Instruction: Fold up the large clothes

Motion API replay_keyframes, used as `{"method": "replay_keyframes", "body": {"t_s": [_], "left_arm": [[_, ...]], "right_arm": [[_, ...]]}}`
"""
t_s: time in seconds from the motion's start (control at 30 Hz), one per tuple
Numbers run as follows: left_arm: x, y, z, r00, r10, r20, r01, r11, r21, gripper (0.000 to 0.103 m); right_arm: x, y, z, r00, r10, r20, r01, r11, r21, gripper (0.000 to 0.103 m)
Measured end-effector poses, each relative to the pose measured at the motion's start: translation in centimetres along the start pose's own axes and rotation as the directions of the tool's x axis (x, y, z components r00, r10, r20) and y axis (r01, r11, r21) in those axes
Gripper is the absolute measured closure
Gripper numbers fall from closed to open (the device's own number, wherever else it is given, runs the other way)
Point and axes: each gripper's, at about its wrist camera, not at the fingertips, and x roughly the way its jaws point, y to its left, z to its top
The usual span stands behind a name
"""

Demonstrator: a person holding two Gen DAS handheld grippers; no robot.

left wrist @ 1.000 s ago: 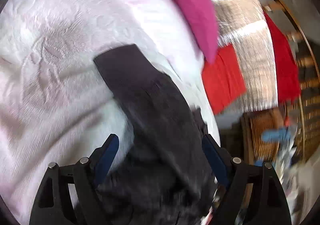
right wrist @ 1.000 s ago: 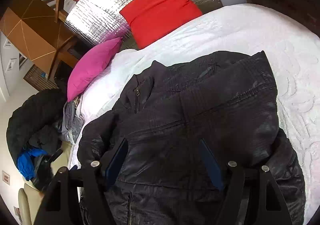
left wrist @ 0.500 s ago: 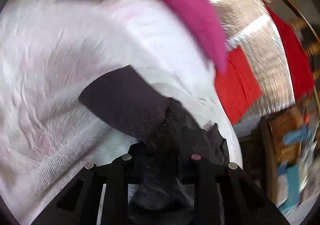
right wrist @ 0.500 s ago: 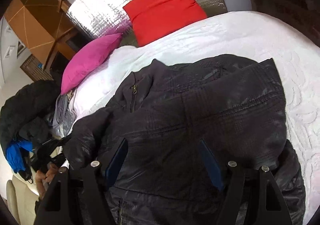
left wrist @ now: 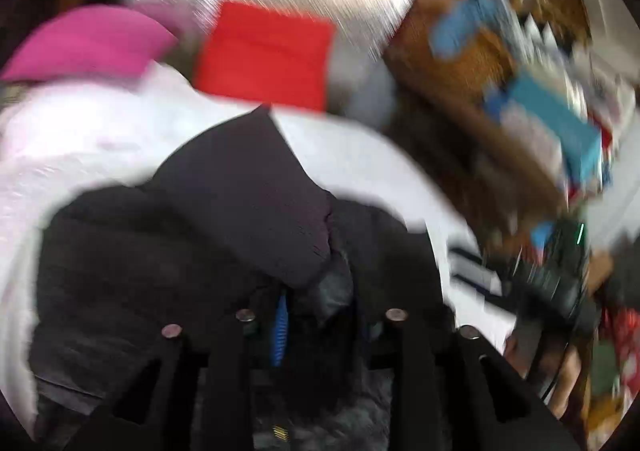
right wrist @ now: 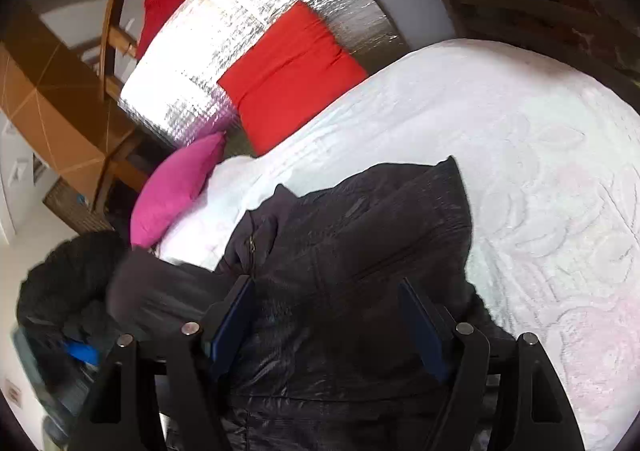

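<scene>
Jacket [right wrist: 352, 271] lies low-centre on the bed [right wrist: 540, 179]; my left tongs [left wrist: 320, 315] clamp its sleeve [left wrist: 248, 187], having just eased wider, so it may slip. Right tongs [right wrist: 328, 315] gape, holding nothing.

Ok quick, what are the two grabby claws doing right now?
Left gripper: closed on the dark sleeve of the jacket; its jaws have just been opening a little.
Right gripper: open above the jacket, holding nothing.

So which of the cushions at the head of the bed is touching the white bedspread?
The pink cushion: its lower end rests against the white bedspread. The red cushion leans on the silver foil panel behind.
</scene>
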Motion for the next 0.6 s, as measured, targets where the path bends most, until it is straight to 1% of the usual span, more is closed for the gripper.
{"method": "replay_keyframes", "body": {"t_s": [0.03, 0.07, 0.1, 0.13, 0.2, 0.27, 0.3, 0.33, 0.37, 0.43, 0.47, 0.5, 0.53, 0.6], "left_arm": [[1.8, -1.0, -0.5, 0.995, -0.038, -0.089, 0.04, 0.999, 0.019, 0.05], [2.2, -1.8, -1.1, 0.99, -0.05, -0.134, 0.055, 0.998, 0.029, 0.04], [2.5, -2.3, -1.4, 0.985, -0.05, -0.166, 0.058, 0.997, 0.046, 0.039], [2.2, -2.7, -1.8, 0.985, -0.045, -0.169, 0.057, 0.996, 0.064, 0.038], [0.4, -2.4, -1.9, 0.989, -0.05, -0.14, 0.062, 0.995, 0.079, 0.035], [-2.2, -0.7, -1.2, 0.995, -0.07, -0.073, 0.073, 0.997, 0.036, 0.02], [-3.8, 0.8, -0.7, 0.997, -0.069, -0.026, 0.069, 0.998, -0.002, 0.018], [-5.3, 2.2, -0.4, 0.999, -0.046, 0.011, 0.047, 0.998, -0.035, 0.018], [-6.4, 3.7, -0.2, 0.999, -0.01, 0.031, 0.012, 0.998, -0.062, 0.018], [-8.5, 7.3, -0.7, 0.993, 0.11, 0.048, -0.103, 0.987, -0.122, 0.018], [-9.0, 9.1, -0.7, 0.984, 0.172, 0.046, -0.163, 0.973, -0.162, 0.018], [-9.3, 11.1, -1.0, 0.974, 0.222, 0.035, -0.21, 0.954, -0.213, 0.018], [-9.4, 12.6, -1.3, 0.968, 0.248, 0.021, -0.235, 0.939, -0.252, 0.018], [-9.3, 15.4, -2.1, 0.96, 0.281, -0.017, -0.27, 0.901, -0.34, 0.018]], "right_arm": [[-0.1, -0.4, 0.2, 1.0, 0.008, -0.004, -0.008, 1.0, 0.014, 0.026], [-0.1, -0.8, 0.3, 1.0, 0.014, -0.012, -0.014, 1.0, 0.028, 0.026], [-0.1, -1.0, 0.4, 1.0, 0.018, -0.021, -0.017, 0.999, 0.037, 0.026], [0.1, -1.4, 0.5, 0.999, 0.028, -0.039, -0.026, 0.998, 0.053, 0.026], [0.4, -1.8, 0.6, 0.997, 0.047, -0.056, -0.042, 0.996, 0.074, 0.026], [0.7, -2.0, 0.7, 0.994, 0.08, -0.071, -0.072, 0.992, 0.101, 0.026], [0.9, -1.9, 0.7, 0.992, 0.095, -0.079, -0.086, 0.99, 0.108, 0.026], [0.9, -1.8, 0.7, 0.99, 0.107, -0.09, -0.097, 0.989, 0.114, 0.026], [0.9, -1.7, 0.7, 0.989, 0.113, -0.093, -0.102, 0.988, 0.113, 0.026], [1.2, -1.5, 0.5, 0.986, 0.127, -0.109, -0.115, 0.987, 0.112, 0.023], [1.5, -1.5, 0.4, 0.985, 0.119, -0.125, -0.105, 0.988, 0.114, 0.023], [1.9, -1.5, 0.1, 0.985, 0.093, -0.143, -0.077, 0.99, 0.116, 0.023], [2.3, -1.7, -0.1, 0.986, 0.074, -0.153, -0.056, 0.992, 0.117, 0.023], [3.1, -2.1, -0.5, 0.981, 0.081, -0.178, -0.058, 0.99, 0.132, 0.023]]}}
